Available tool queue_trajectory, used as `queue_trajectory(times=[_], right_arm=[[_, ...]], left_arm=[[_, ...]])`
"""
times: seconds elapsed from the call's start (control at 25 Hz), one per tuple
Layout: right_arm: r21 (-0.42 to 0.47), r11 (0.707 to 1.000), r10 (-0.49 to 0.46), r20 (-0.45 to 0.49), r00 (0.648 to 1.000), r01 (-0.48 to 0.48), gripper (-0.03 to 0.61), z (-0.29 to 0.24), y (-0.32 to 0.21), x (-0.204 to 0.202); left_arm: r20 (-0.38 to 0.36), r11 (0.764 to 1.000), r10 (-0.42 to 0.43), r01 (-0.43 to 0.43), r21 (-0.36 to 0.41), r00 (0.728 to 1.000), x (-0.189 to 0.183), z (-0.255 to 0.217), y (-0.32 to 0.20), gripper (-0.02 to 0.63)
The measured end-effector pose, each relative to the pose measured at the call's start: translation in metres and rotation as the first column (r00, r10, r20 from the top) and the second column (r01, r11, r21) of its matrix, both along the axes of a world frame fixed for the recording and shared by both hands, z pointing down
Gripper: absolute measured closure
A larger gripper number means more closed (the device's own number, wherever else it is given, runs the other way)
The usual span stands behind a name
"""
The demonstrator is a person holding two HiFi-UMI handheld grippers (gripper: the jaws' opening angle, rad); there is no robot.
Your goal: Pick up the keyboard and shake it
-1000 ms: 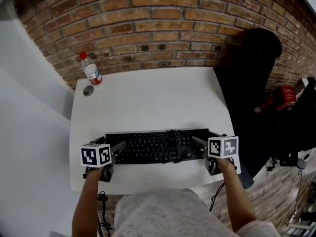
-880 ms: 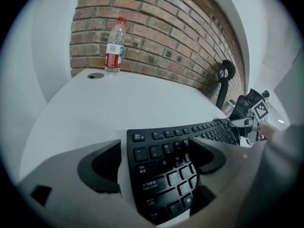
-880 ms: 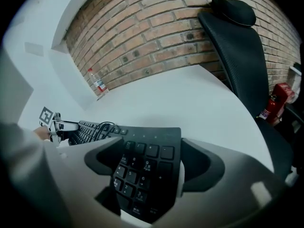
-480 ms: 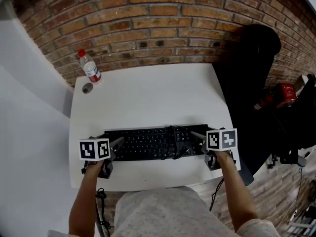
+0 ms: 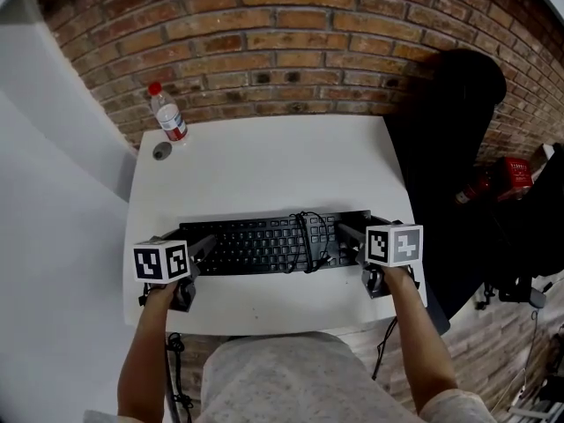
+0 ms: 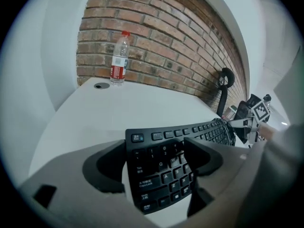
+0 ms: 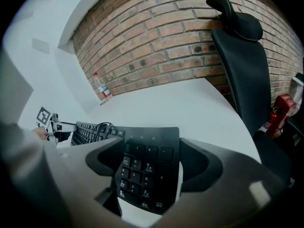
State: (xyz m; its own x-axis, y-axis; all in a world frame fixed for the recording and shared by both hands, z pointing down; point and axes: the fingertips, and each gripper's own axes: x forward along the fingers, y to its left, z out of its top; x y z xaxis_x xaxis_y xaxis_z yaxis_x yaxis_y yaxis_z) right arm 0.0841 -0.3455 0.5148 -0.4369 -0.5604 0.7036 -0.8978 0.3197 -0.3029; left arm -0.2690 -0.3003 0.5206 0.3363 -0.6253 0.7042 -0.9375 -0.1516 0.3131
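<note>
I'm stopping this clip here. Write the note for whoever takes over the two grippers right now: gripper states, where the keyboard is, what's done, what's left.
Left gripper: fingers have just been closing on the left end of the keyboard, which sits between them; they look pressed on it.
Right gripper: the same at the number-pad end.
Keyboard: across the near side of the table, with its cable heaped on the keys. I cannot tell whether it has left the table.
Bottle: far left corner, out of the way.
Done: both ends gripped.
Left: lift it clear and shake it.
</note>
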Motion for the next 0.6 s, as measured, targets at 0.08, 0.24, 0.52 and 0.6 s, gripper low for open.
queue_trajectory(times=[0.08,0.24,0.52,0.6], right_arm=[[0.016,1.000,-0.005,0.005,1.000,0.005,0.213,-0.004,-0.002,-0.002],[0.036,0.999,-0.014,0.011,1.000,0.013,0.213,-0.010,-0.005,-0.003],[0.060,0.998,-0.035,0.030,0.999,0.033,0.222,-0.018,-0.008,-0.005],[0.085,0.996,-0.044,0.034,0.998,0.041,0.225,-0.023,-0.010,-0.006]], left_arm=[[0.003,1.000,-0.008,0.008,0.014,1.000,-0.003,-0.004,-0.001,0.242],[0.011,0.999,-0.011,0.011,0.033,1.000,-0.005,-0.013,-0.003,0.267],[0.029,0.997,-0.023,0.021,0.079,0.999,-0.009,-0.024,-0.006,0.270],[0.027,0.994,-0.024,0.021,0.108,0.999,-0.010,-0.029,-0.008,0.274]])
